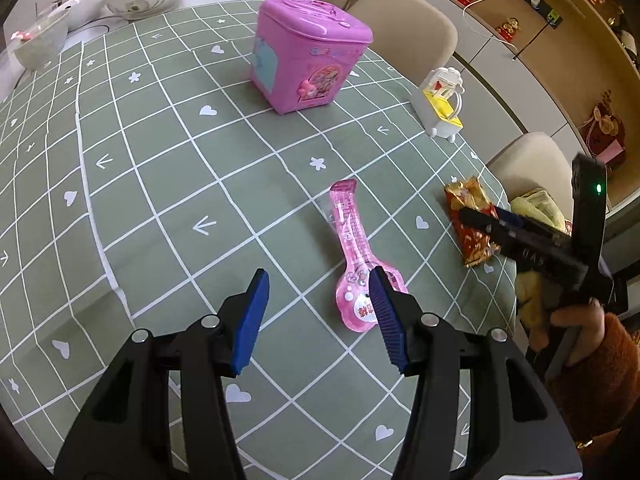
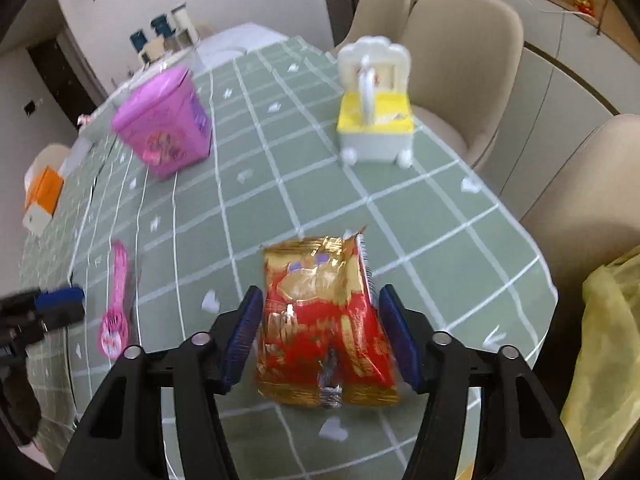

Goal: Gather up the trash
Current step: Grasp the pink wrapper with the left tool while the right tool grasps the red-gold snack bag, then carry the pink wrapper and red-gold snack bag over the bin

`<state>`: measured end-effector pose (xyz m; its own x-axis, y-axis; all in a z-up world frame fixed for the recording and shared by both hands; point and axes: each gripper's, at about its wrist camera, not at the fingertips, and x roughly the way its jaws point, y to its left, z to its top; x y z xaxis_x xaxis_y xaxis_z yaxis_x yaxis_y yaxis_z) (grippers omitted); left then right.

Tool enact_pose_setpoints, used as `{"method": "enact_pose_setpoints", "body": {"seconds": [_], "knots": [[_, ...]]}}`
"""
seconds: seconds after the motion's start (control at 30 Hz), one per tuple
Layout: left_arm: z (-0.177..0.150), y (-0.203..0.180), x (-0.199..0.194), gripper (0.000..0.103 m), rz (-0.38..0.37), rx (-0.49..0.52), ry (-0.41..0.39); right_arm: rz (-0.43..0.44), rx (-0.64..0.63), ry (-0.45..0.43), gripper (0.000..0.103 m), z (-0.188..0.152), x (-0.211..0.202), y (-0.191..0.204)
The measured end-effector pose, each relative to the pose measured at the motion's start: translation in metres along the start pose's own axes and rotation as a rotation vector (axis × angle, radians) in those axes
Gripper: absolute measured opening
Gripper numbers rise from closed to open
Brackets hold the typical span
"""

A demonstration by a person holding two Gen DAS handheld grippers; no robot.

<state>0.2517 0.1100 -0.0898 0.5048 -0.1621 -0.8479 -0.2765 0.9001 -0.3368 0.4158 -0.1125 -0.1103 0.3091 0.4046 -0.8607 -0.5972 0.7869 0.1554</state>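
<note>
On the green checked bench (image 2: 440, 216), we bring the right gripper (image 2: 318, 334) down over a red-and-gold snack wrapper (image 2: 320, 320), its jaws spread on either side with the pads not yet pressing, as far as the blurred view shows. We judge the grip goes best low across the crinkled middle, closing gently so the foil does not slide. Our left gripper (image 1: 318, 320) hovers half spread and empty over the pink candy packet (image 1: 352, 256).

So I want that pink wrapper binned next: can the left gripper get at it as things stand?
Probably yes: the left gripper hangs open just over the pink wrapper, nothing lies on it, and the right gripper is busy off to the side.
</note>
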Motion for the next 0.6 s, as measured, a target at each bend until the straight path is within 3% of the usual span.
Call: {"method": "enact_pose_setpoints", "body": {"seconds": [0.13, 0.4, 0.6], "knots": [[-0.003, -0.002, -0.001, 0.050, -0.011, 0.009, 0.003, -0.014, 0.027, -0.004, 0.035, -0.012, -0.012, 0.002], [-0.004, -0.026, 0.006, 0.050, -0.035, 0.056, 0.022, -0.022, 0.128, -0.067, 0.033, -0.044, -0.059, -0.004], [-0.004, -0.045, 0.026, 0.050, 0.064, 0.103, 0.025, -0.025, 0.185, -0.078, 0.033, -0.070, -0.079, -0.008]]}}
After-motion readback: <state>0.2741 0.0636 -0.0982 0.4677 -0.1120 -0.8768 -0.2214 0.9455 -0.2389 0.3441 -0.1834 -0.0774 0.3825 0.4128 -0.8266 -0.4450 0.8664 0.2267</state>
